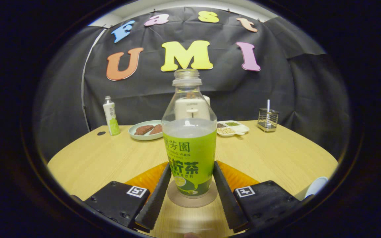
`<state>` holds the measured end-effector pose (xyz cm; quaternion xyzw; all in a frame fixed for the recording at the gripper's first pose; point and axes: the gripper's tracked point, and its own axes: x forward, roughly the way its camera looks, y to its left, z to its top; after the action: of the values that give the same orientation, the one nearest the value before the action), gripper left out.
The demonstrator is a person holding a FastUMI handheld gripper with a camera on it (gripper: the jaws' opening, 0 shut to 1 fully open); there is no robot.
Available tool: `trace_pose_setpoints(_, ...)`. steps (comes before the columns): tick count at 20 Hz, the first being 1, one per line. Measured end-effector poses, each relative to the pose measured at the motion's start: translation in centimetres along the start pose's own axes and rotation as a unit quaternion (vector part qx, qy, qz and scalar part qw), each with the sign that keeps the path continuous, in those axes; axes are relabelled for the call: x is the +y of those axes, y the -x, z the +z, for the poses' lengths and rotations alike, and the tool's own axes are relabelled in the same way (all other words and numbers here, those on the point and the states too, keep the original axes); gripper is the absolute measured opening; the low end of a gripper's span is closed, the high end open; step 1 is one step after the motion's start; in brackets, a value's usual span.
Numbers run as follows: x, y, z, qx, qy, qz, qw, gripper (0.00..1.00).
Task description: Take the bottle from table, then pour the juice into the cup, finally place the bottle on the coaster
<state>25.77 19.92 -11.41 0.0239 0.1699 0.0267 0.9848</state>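
Observation:
A clear bottle (190, 138) with a green label stands upright and uncapped on a round brown coaster (192, 200). Pale liquid fills it to just above the label. My gripper (192, 168) has one finger on each side of the bottle's lower body, and both fingertips (164, 180) press against the label, so it is shut on the bottle. A pale cup's rim (317, 185) shows to the right, beyond the right finger's mount. An orange mat (147, 178) lies under the coaster.
On the wooden table (270, 155) beyond the bottle are a plate with brown pieces (146, 130), a small white and green bottle (111, 116), a divided dish of grains (232, 128), a white appliance (190, 109) and a wire holder (267, 119).

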Motion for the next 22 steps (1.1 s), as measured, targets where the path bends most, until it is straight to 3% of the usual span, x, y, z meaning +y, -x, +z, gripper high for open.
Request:
trace_pose_setpoints(9, 0.6, 2.4, 0.7, -0.013, -0.009, 0.002, 1.0, 0.96)
trace_pose_setpoints(13, 0.5, 4.0, 0.4, -0.009, -0.016, -0.005, 1.0, 0.97)
trace_pose_setpoints(22, 1.5, 13.7, 2.1, -0.076, 0.008, -0.032, 0.997, 1.0)
